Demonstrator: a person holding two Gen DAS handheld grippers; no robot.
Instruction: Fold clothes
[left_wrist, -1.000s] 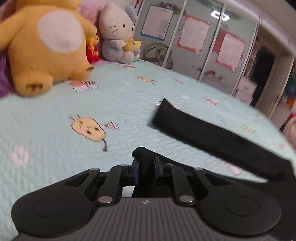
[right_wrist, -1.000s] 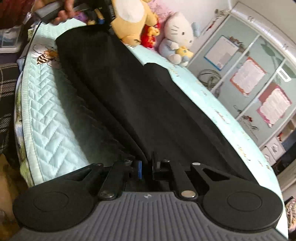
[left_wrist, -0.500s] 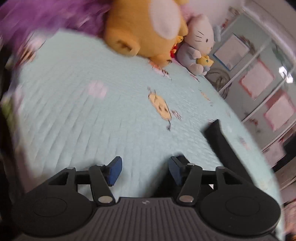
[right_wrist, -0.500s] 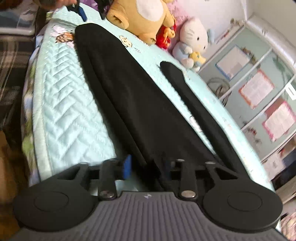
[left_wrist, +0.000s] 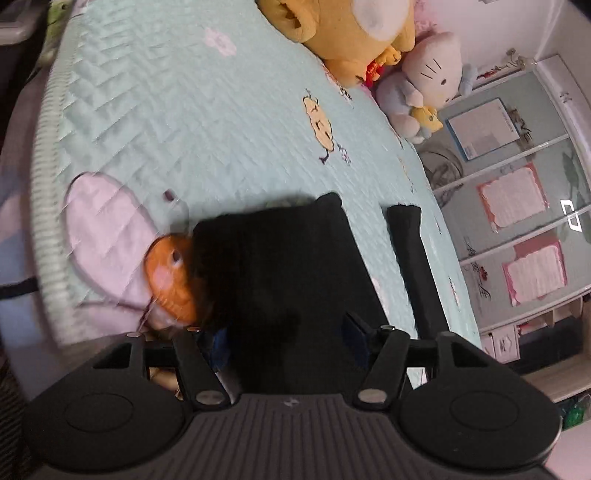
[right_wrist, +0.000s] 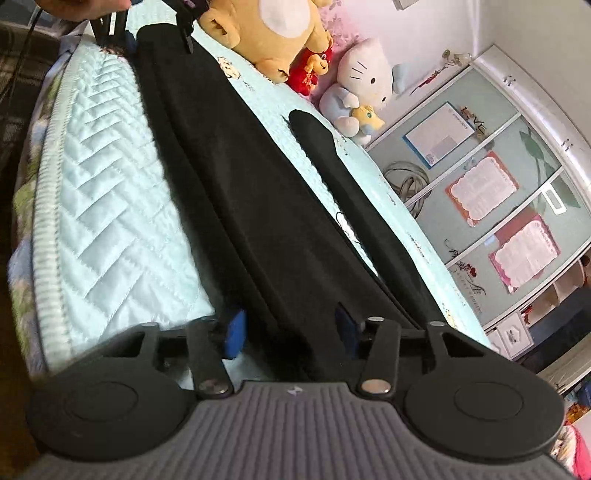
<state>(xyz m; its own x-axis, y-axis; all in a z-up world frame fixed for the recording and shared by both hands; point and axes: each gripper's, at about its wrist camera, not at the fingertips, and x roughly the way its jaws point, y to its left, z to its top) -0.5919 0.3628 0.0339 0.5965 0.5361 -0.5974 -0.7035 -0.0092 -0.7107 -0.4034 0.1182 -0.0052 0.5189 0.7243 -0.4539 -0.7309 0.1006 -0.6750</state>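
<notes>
- The black garment (right_wrist: 258, 192) lies stretched lengthwise along the near edge of the bed (right_wrist: 107, 206), one long narrow part (right_wrist: 354, 192) set apart from the main body with a strip of quilt showing between them; laid out flat like this, it looks ready for a lengthwise fold.
- The right claw (right_wrist: 291, 332) sits low at one end of the garment, its jaws closing with black cloth between the blue pads (right_wrist: 235, 334), though the pads do not yet appear to press on it; likely it is taking the hem for the fold.
- The left claw (left_wrist: 284, 339) hovers at the other end, jaws standing apart over the cloth's edge (left_wrist: 273, 258), holding nothing.
- In the right wrist view, the left claw (right_wrist: 155, 29) shows at the far end, so the two ends can be lifted together.
- The yellow plush bear (right_wrist: 273, 29) and white cat plush (right_wrist: 358, 85) sit at the far side of the bed, clear of the folding area.
- The posters on the wardrobe doors (right_wrist: 480, 192) carry print too small to read; one sticker seems to spell "LOVE" (right_wrist: 476, 127), though I cannot be sure.
</notes>
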